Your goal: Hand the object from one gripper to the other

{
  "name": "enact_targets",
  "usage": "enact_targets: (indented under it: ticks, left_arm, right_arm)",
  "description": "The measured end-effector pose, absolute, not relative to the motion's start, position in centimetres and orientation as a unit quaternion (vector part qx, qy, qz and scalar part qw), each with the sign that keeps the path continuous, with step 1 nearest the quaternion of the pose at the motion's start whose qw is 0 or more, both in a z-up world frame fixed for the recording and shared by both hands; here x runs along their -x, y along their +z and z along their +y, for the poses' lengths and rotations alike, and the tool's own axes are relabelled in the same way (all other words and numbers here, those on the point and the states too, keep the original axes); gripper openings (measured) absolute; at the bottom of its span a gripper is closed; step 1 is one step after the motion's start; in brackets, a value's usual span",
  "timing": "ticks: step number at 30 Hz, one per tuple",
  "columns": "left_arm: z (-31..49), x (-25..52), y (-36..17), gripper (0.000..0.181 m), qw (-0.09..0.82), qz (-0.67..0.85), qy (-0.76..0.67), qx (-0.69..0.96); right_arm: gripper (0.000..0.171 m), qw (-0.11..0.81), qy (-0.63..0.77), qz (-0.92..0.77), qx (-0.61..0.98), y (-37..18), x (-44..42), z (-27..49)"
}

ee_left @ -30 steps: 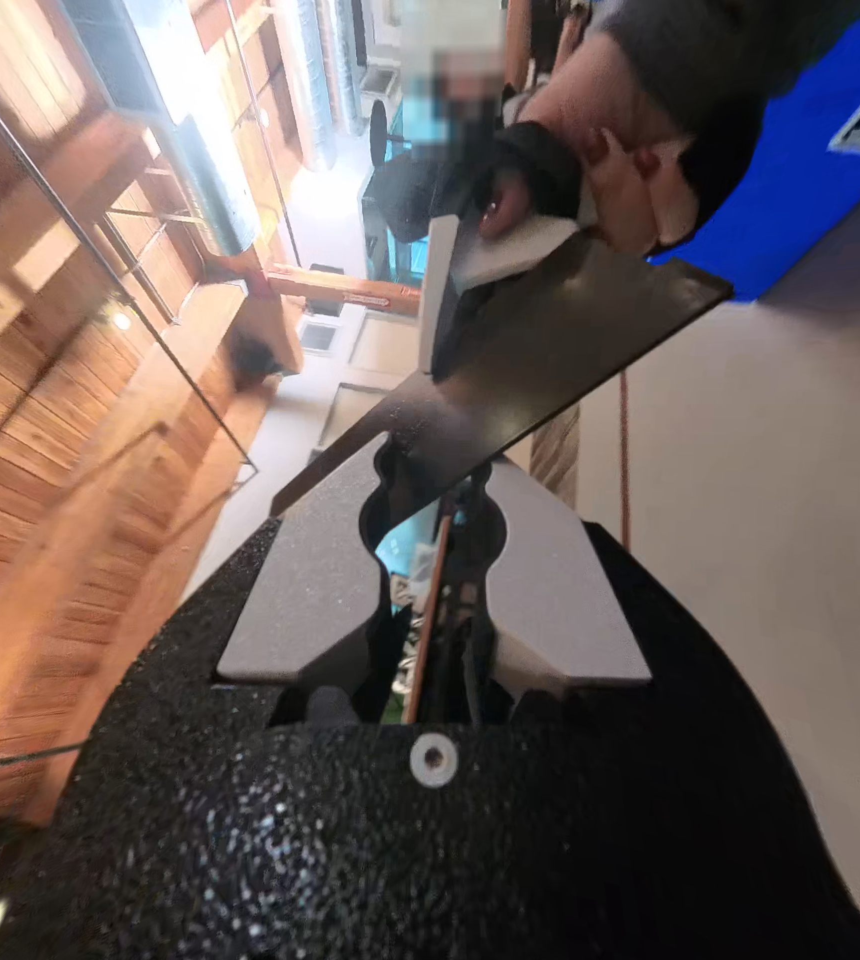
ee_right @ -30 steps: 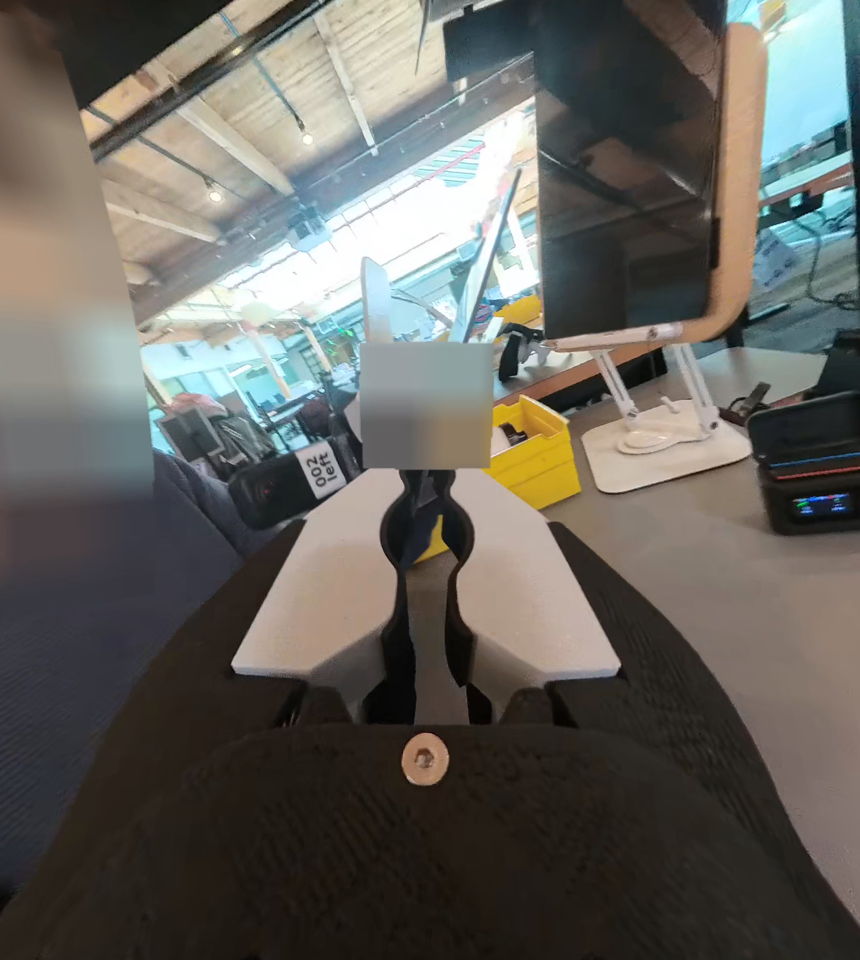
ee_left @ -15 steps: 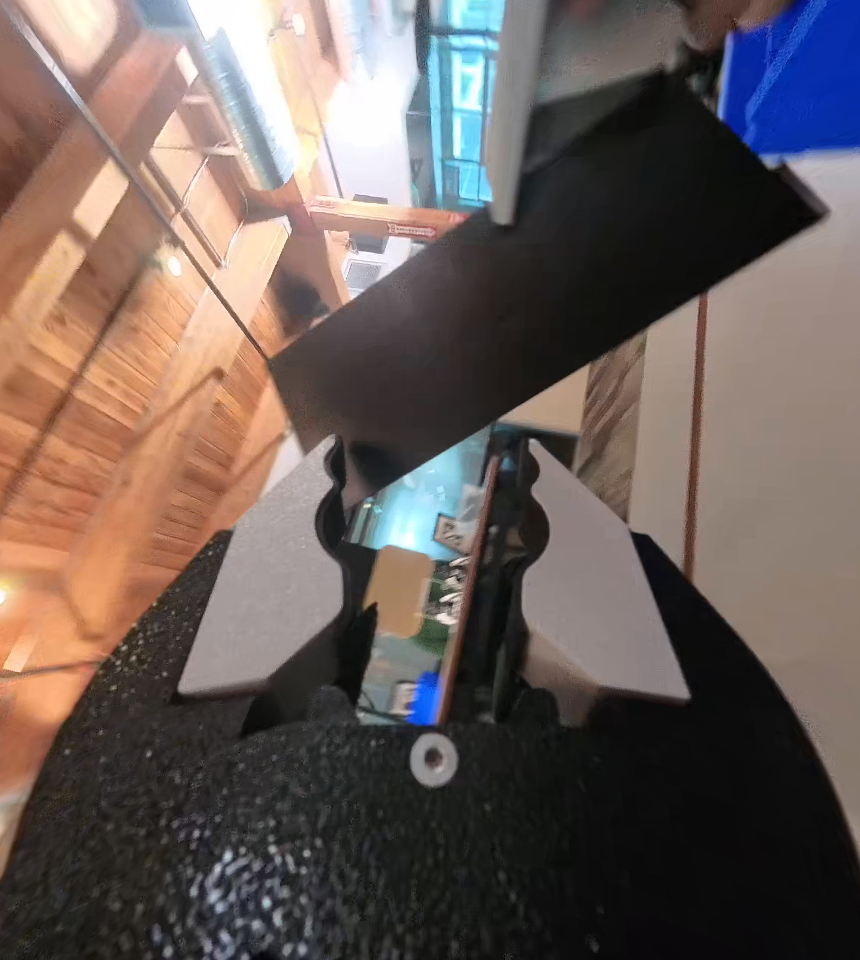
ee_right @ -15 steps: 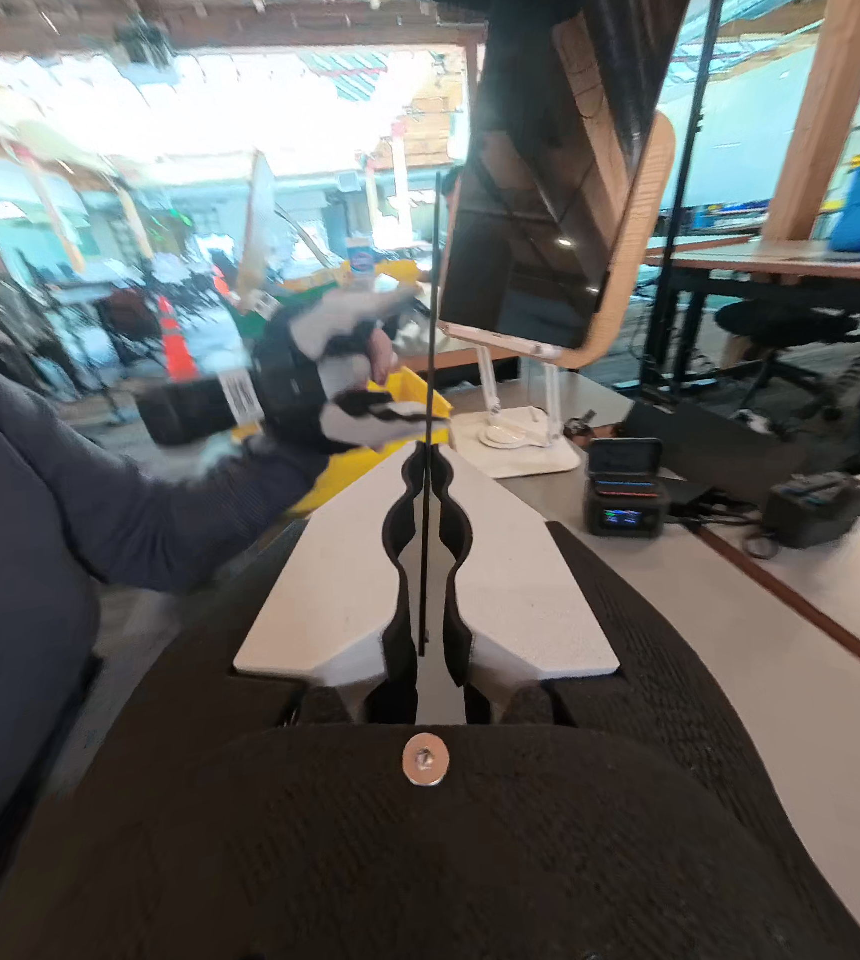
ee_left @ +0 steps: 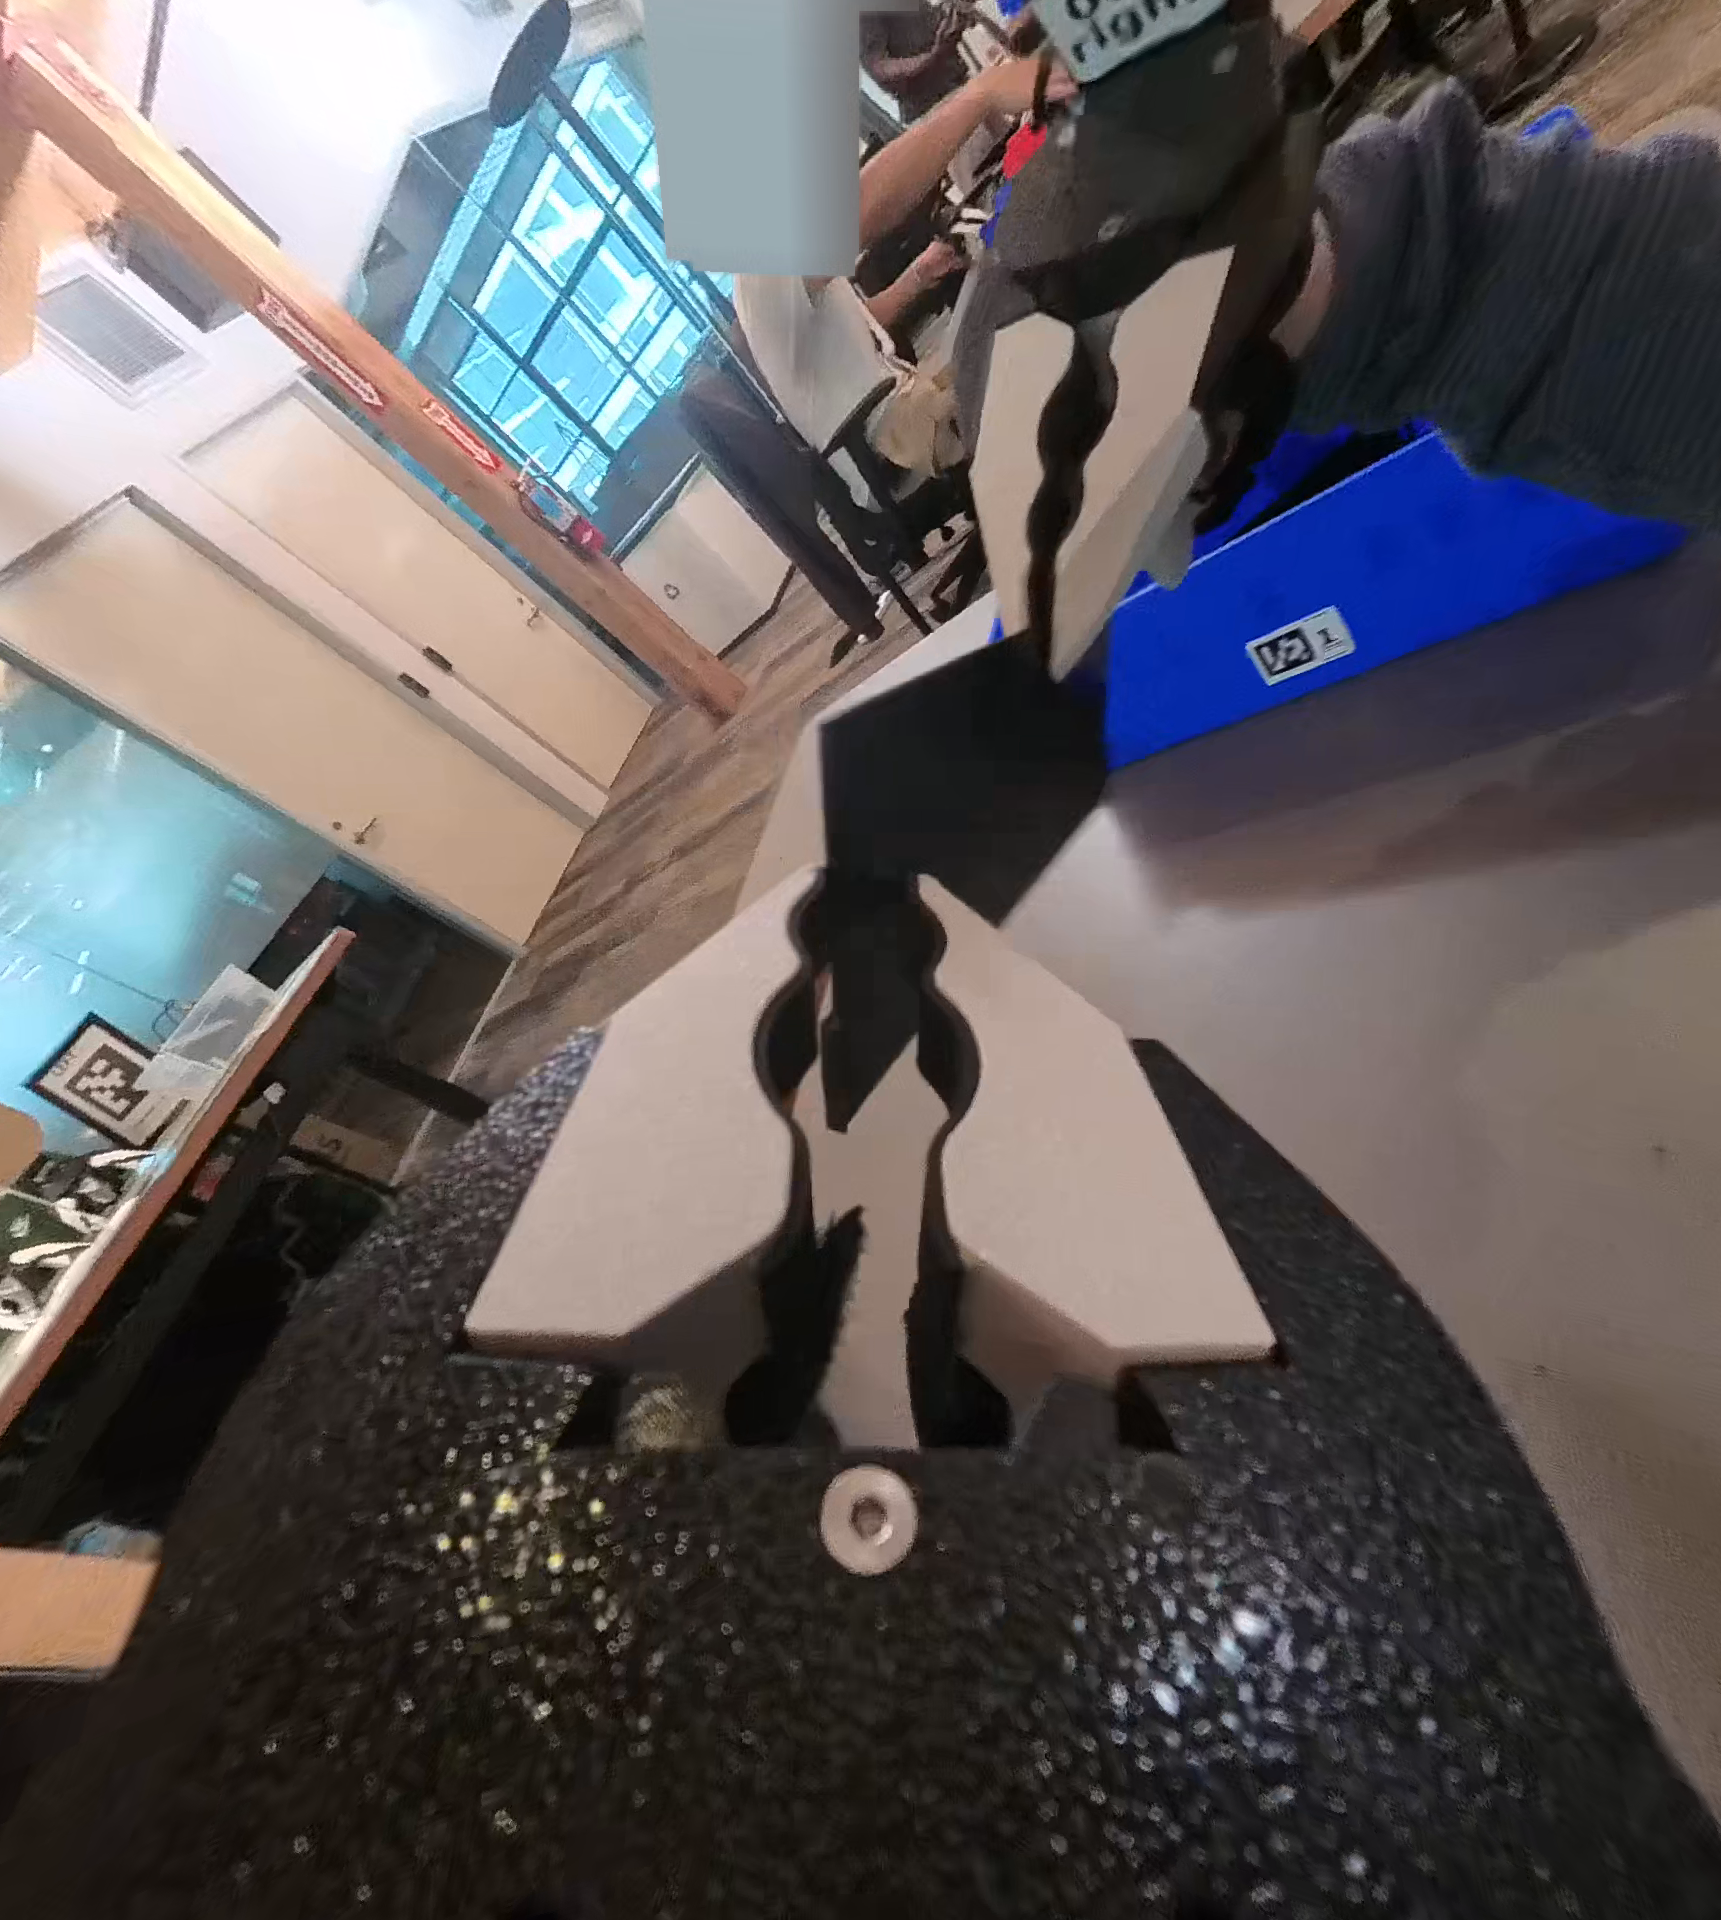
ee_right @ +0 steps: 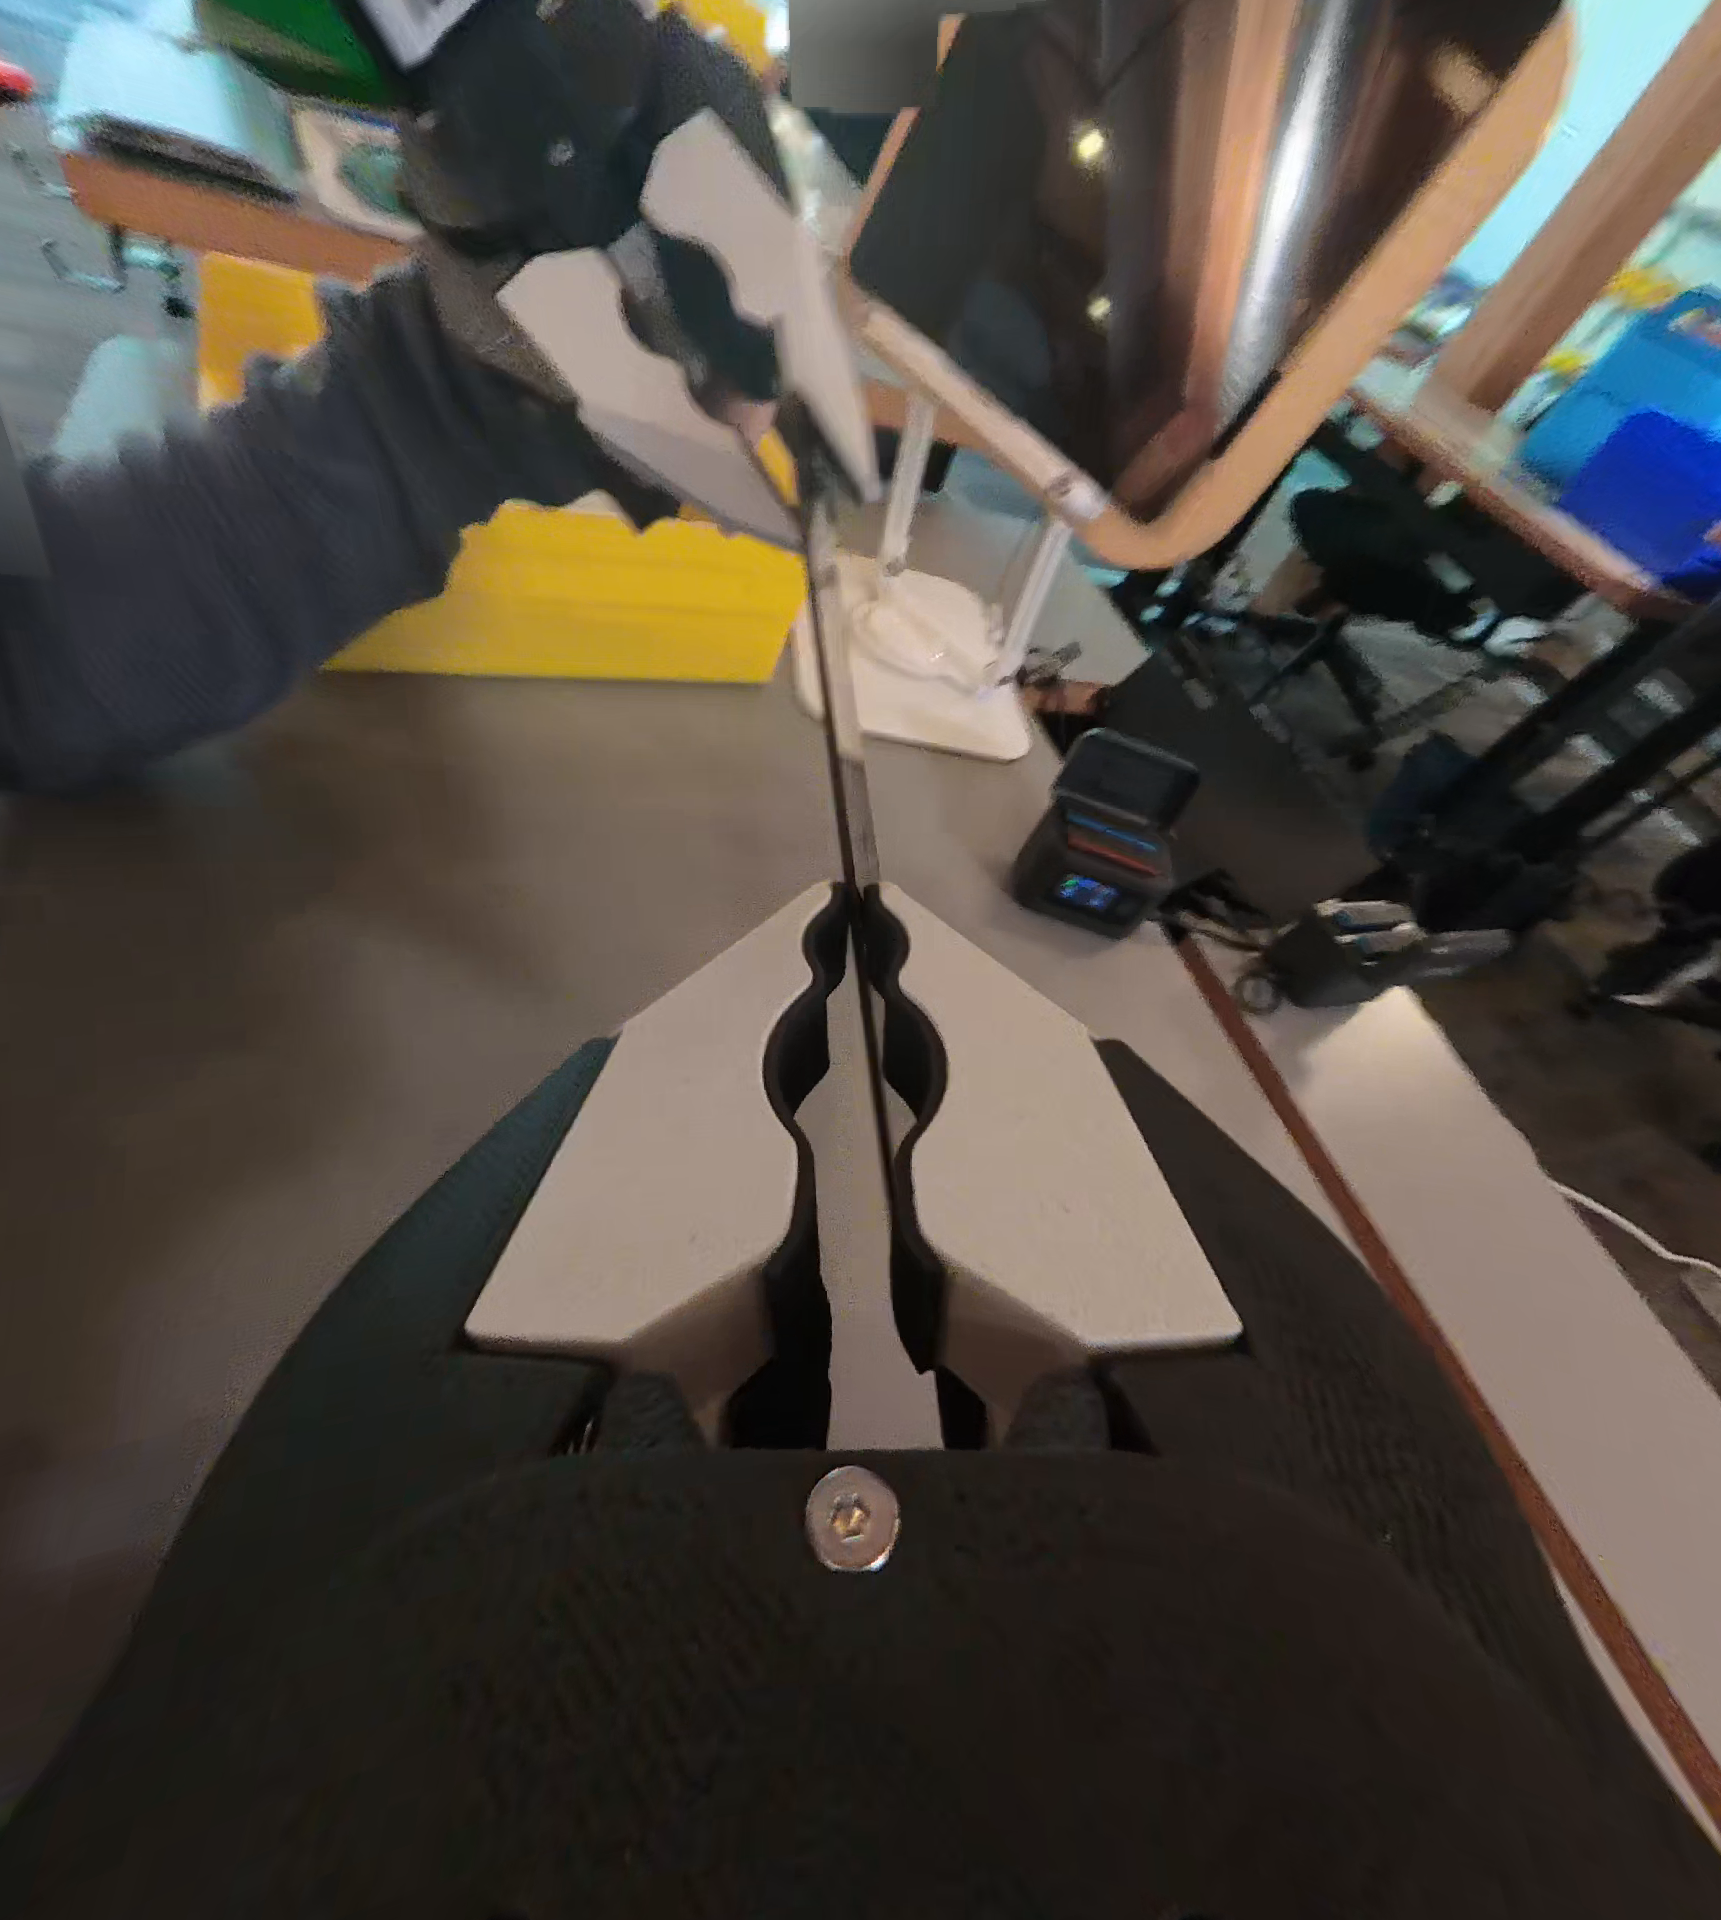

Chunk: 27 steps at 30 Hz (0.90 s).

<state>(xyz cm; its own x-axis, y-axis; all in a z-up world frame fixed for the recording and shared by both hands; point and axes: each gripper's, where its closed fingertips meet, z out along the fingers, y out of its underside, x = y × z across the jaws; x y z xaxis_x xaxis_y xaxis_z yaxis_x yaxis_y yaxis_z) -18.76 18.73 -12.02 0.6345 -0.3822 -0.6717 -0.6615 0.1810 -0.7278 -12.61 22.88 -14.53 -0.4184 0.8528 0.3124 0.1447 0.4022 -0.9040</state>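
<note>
Black thin plate [ee_left: 949,790], held above the desk [ee_left: 1458,1039], is pinched at opposite ends by both tools: left tool [ee_left: 868,894] and right tool [ee_right: 858,896] are closed on it.

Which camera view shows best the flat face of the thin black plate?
The left wrist view: the black plate shows its broad dark face there, between both grippers' fingers. The right wrist view shows the plate only edge-on, as a thin dark line.
</note>
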Motion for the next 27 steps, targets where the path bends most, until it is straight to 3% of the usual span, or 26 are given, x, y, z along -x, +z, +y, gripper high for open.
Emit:
enact_targets:
  ticks: [1, 3, 5, 8, 13, 18, 23, 27]
  left_arm:
    - [18.8, 19.1, -11.6, 0.007, 0.654, 0.402, 0.100, 0.633]
    - [18.8, 19.6, -10.5, 0.004, 0.683, 0.389, 0.112, 0.608]
    - [18.8, 20.1, -9.2, 0.000, 0.713, 0.383, 0.139, 0.570]
    - [17.8, 20.8, -7.1, 0.000, 0.750, 0.373, 0.190, 0.512]
    - [16.6, 20.5, -5.8, 0.000, 0.772, 0.365, 0.192, 0.484]
    - [15.2, 18.8, -5.7, 0.000, 0.763, 0.316, -0.156, 0.541]
    - [15.0, 19.0, -5.3, 0.000, 0.774, 0.300, -0.226, 0.509]
    - [15.0, 18.2, -5.3, 0.000, 0.771, 0.318, -0.240, 0.496]
  right_arm:
    - [0.003, 0.442, 0.437, -0.704, 0.344, -13.6, 12.9, 23.3]
    - [0.039, 0.499, 0.475, -0.637, 0.346, -10.7, 13.2, 24.5]
    - [0.057, 0.520, 0.531, -0.558, 0.369, -8.1, 12.6, 26.2]
    - [0.059, 0.462, 0.648, -0.442, 0.415, -5.8, 11.2, 28.9]
    - [0.056, 0.278, 0.815, -0.319, 0.397, -4.5, 9.5, 30.2]
    - [0.054, 0.417, 0.723, -0.434, 0.338, -4.7, 9.7, 27.3]
    - [0.059, 0.394, 0.662, -0.542, 0.337, -7.3, 10.5, 24.1]
    - [0.031, 0.395, 0.641, -0.565, 0.339, -8.0, 11.2, 23.6]
